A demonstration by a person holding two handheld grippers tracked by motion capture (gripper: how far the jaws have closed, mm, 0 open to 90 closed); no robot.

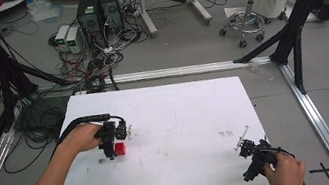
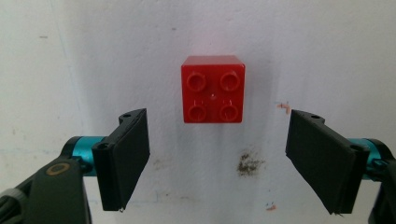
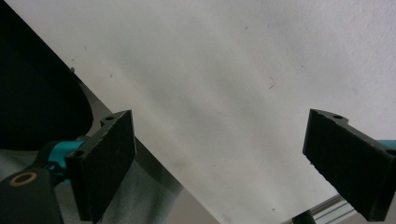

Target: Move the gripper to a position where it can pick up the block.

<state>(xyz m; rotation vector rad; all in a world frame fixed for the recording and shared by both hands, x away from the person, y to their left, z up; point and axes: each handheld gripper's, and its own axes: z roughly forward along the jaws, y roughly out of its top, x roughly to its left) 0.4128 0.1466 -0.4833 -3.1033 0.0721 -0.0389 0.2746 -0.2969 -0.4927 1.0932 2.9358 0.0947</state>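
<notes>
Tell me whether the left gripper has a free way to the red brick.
Probably yes: the left gripper is open just short of the red brick, with bare white table between and beside its jaws.

1. High view: the red brick (image 1: 120, 148) is partly covered by the left gripper (image 1: 109, 141); its studs are too small to make out.
2. High view: the right hand (image 1: 285, 173) and left forearm are cut off at the bottom edge.
3. Right gripper view: the right gripper (image 3: 219, 163) has its right jaw cut by the frame's right edge; the dark shape at upper left is unidentifiable.
4. Left gripper view: the bench (image 2: 327, 56) marks at lower centre are blurred.
</notes>
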